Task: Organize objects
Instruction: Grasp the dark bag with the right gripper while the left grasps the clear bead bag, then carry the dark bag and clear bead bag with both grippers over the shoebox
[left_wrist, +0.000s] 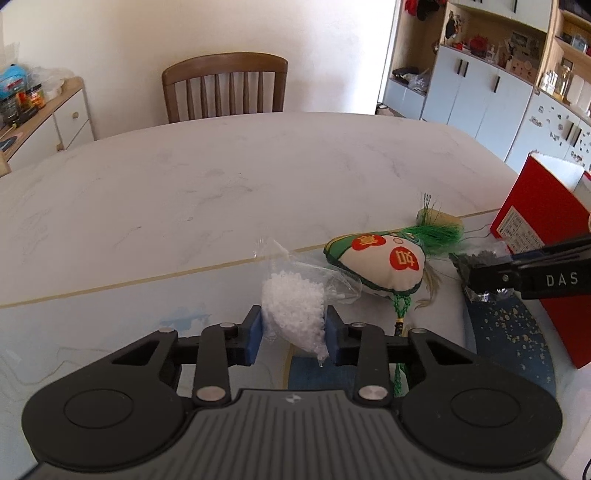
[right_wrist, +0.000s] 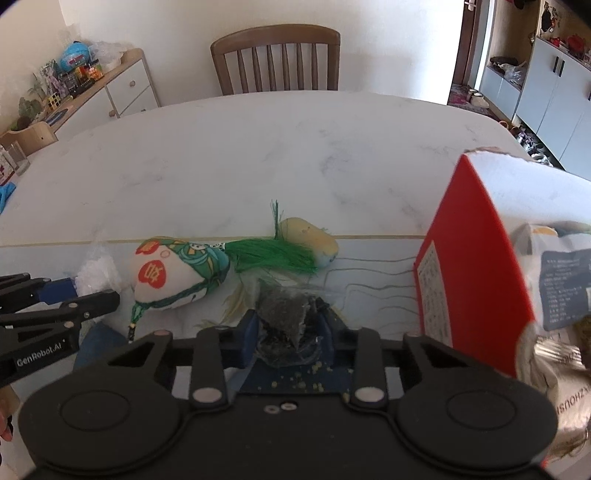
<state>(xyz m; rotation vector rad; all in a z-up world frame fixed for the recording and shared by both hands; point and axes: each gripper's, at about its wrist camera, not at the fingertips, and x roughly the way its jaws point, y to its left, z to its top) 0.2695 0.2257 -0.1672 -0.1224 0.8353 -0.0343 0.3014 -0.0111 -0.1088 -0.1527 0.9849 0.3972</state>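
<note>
My left gripper is shut on a clear bag of white granules, held just above the table; the bag also shows in the right wrist view. My right gripper is shut on a clear bag of dark granules, which shows in the left wrist view. Between them lies a stuffed cloth sachet with red patches and a green tassel. A yellow oval object lies behind the tassel.
A red open box stands at the right with packets inside. A white marble table carries a light mat and a dark blue speckled mat. A wooden chair stands at the far side.
</note>
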